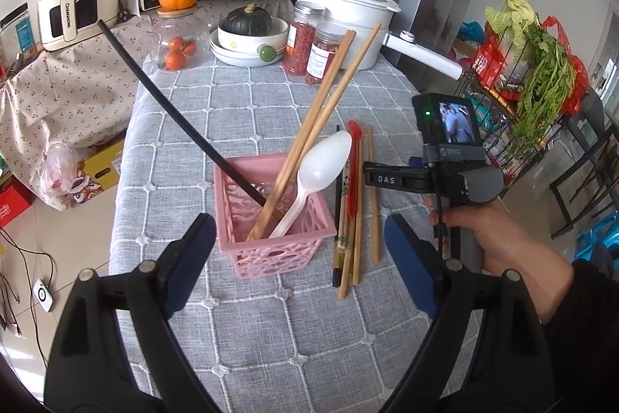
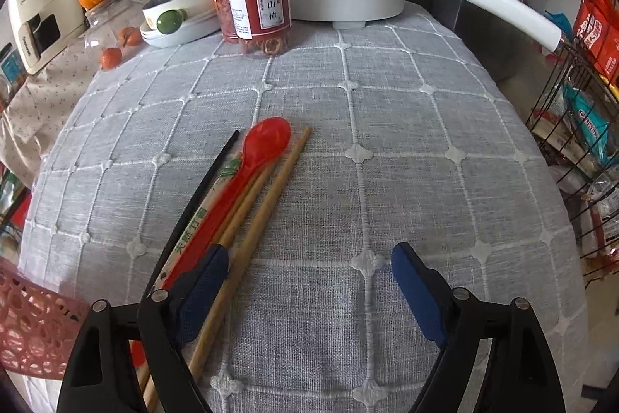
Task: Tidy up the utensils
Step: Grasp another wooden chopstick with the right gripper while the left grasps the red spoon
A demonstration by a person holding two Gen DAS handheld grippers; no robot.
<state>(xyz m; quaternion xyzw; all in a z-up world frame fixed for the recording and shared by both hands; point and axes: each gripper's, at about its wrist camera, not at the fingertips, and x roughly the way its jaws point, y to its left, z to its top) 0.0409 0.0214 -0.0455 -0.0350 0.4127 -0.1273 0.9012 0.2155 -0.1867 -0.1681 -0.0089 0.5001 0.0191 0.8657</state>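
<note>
A pink lattice basket point(image 1: 271, 250) stands on the grey checked tablecloth point(image 1: 271, 328). It holds a white plastic spoon point(image 1: 321, 169), two wooden chopsticks point(image 1: 325, 103) and a black chopstick point(image 1: 170, 103). My left gripper point(image 1: 300, 258) is open, just in front of the basket. To the basket's right lie a red spoon point(image 2: 267, 142), wooden chopsticks point(image 2: 271, 196), a paper-wrapped pair point(image 2: 193, 219) and a black chopstick point(image 2: 205, 188). My right gripper point(image 2: 305, 289) is open and empty, its left finger over these loose utensils. The basket's edge point(image 2: 35, 328) shows at the left.
At the table's back stand a white electric pot point(image 1: 348, 14) with a long handle point(image 2: 483, 2), two jars of dried fruit point(image 2: 259, 6), stacked bowls with a squash point(image 1: 247, 33) and a glass jar with oranges point(image 1: 178, 41). A wire rack with greens point(image 1: 534, 76) stands to the right.
</note>
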